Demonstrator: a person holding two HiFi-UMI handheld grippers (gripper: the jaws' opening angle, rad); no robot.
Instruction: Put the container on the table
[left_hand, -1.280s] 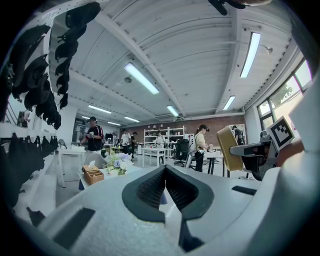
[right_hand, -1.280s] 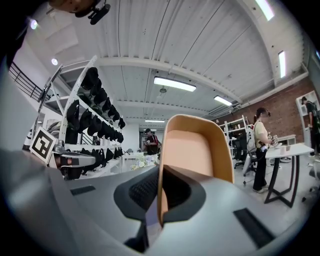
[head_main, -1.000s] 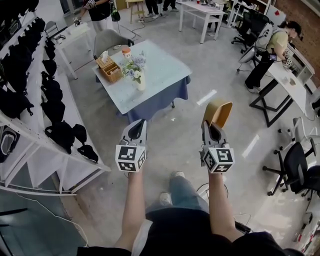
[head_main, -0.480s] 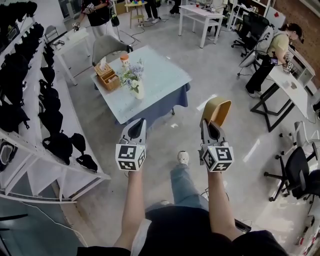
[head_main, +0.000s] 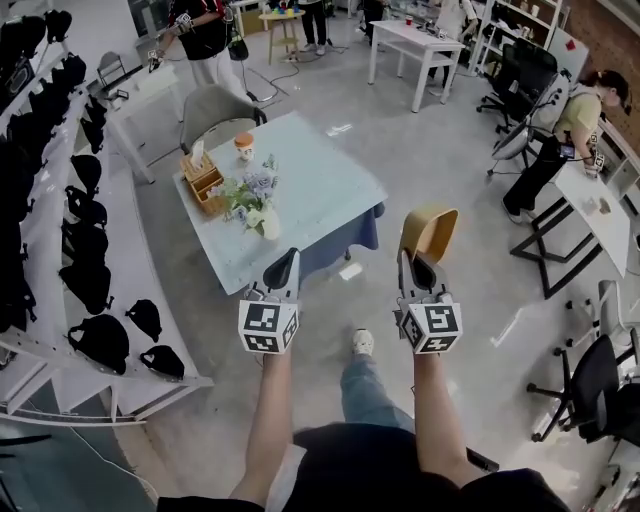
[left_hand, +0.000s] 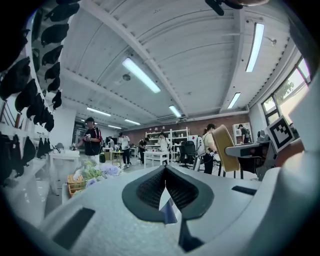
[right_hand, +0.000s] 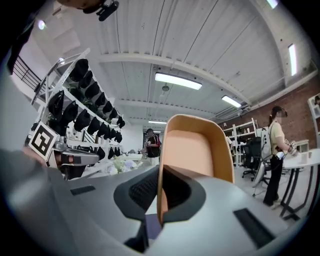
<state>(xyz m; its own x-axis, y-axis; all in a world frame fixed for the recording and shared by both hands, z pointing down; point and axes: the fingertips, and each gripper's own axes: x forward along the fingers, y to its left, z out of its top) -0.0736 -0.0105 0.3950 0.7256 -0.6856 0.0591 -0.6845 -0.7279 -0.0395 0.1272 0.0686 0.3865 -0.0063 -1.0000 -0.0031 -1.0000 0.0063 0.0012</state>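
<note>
Right gripper (right_hand: 159, 200) clamped on tan container (right_hand: 197, 150), above floor.

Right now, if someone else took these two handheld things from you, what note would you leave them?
Right gripper: fingers shut on the wall of the tan container, held in the air over the floor.
Left gripper: fingers together, empty.
The table is ahead and to the left; flowers and a wooden box occupy its left side.
Done: container in hand.
Left: step up, set it on a bare part of the table, let go.
</note>
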